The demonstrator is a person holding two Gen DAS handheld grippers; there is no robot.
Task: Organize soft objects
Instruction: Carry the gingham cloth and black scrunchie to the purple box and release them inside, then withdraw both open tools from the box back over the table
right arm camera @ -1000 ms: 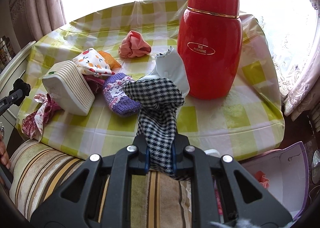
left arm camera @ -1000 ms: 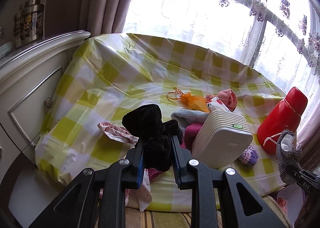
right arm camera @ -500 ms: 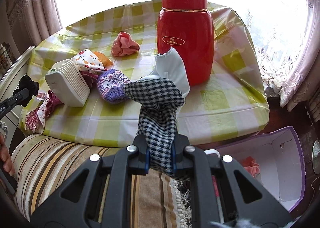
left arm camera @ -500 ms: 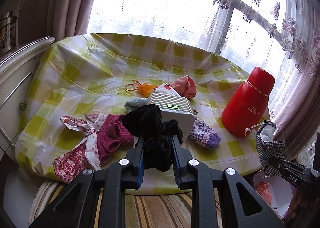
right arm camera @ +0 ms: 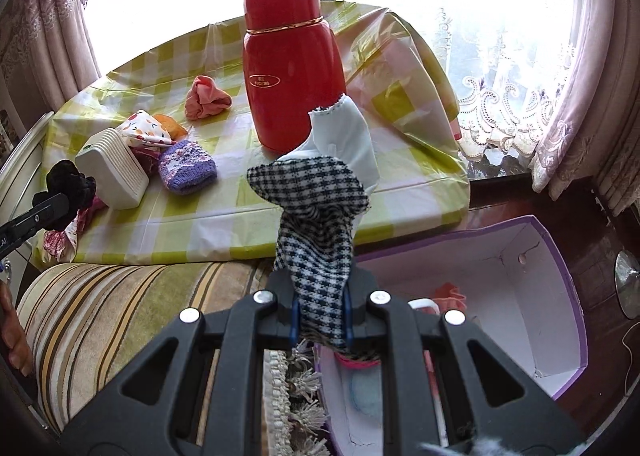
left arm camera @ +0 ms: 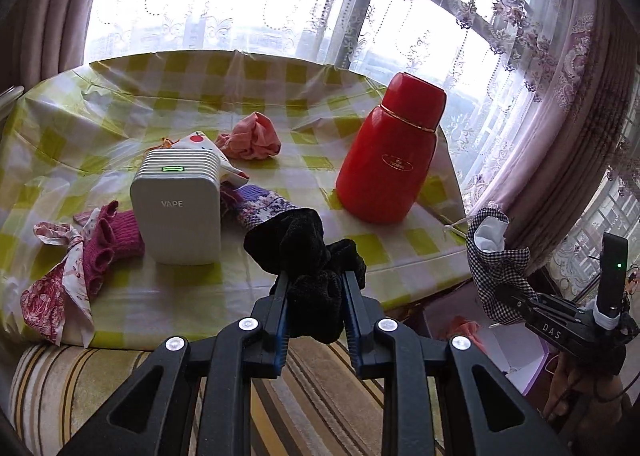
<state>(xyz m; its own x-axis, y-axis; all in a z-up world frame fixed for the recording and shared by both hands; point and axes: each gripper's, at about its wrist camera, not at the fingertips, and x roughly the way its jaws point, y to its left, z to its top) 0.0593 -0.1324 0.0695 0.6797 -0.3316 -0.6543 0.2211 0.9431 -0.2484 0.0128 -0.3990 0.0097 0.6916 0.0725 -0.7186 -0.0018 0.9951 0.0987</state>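
My left gripper (left arm camera: 314,298) is shut on a black fuzzy sock (left arm camera: 308,256), held above the table's near edge; the same sock (right arm camera: 70,186) shows at the left of the right wrist view. My right gripper (right arm camera: 320,316) is shut on a black-and-white checked cloth (right arm camera: 316,224) with a white lining, above a white box with a purple rim (right arm camera: 560,256) on the floor. The checked cloth (left arm camera: 494,268) also hangs at the right of the left wrist view. On the yellow checked tablecloth (left arm camera: 120,108) lie a purple knitted sock (left arm camera: 260,204), a pink cloth (left arm camera: 252,136) and a magenta knit (left arm camera: 108,244).
A red flask (left arm camera: 390,160) stands at the table's right side. A white device marked VAPE (left arm camera: 178,208) stands among the soft items, beside a fruit-print cloth (left arm camera: 200,142) and a red floral cloth (left arm camera: 56,288). A striped cushion (right arm camera: 120,316) lies before the table. Lace curtains hang behind.
Both grippers have swung to the right with their cloths still held. The table slid left in both views, and the purple-rimmed box has come fully into the right wrist view.
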